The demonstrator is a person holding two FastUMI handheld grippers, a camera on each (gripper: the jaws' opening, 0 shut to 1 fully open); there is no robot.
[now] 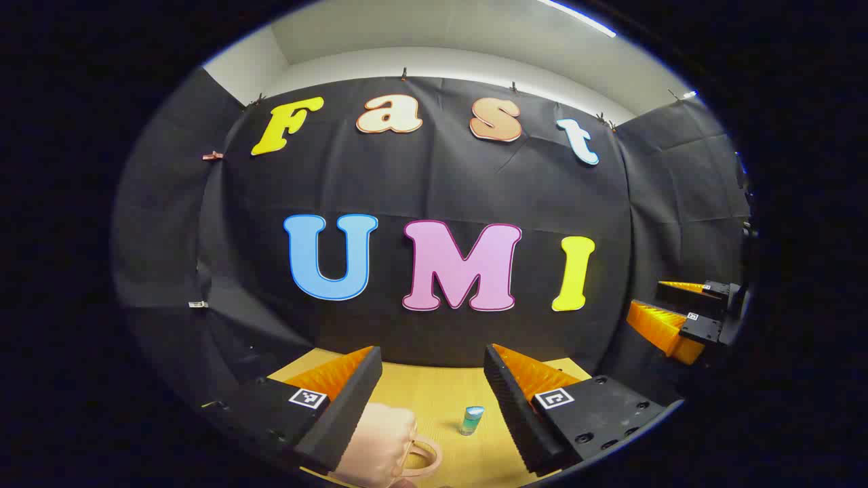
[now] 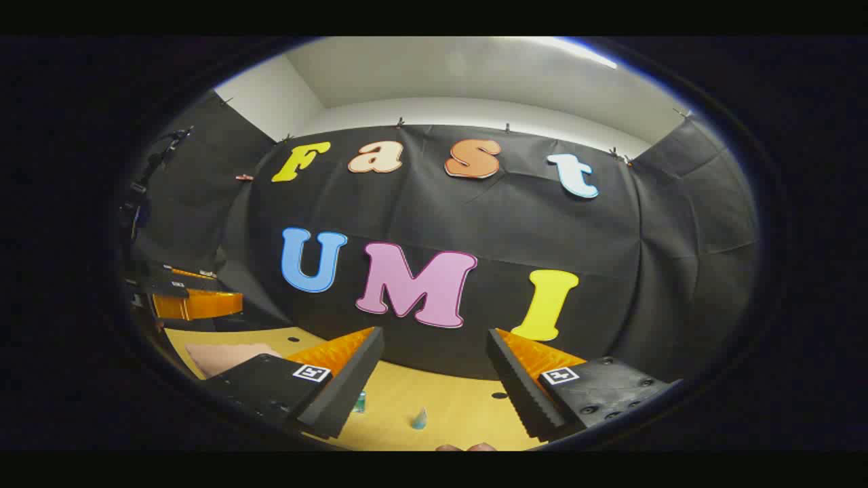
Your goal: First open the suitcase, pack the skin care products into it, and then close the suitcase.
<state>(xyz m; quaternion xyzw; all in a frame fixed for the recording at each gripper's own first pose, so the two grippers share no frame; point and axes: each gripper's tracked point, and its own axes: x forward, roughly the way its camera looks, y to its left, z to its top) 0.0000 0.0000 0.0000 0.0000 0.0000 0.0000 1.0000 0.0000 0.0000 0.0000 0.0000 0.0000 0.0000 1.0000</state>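
Claws, left (image 1: 432,379) and right (image 2: 435,366), spread empty above yellow wooden counter (image 1: 441,393); pink closed suitcase (image 1: 380,444) unopened, small teal bottle (image 1: 472,420) unpacked.

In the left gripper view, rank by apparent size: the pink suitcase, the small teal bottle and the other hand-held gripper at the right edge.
1. Pink suitcase, largest, though it is nearest and partly cut off.
2. Right hand-held gripper, similar in apparent size, so unsure.
3. Teal bottle, clearly smallest.

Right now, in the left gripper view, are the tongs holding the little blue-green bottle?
No, the left tongs stand open, and the bottle stands untouched on the table between them.
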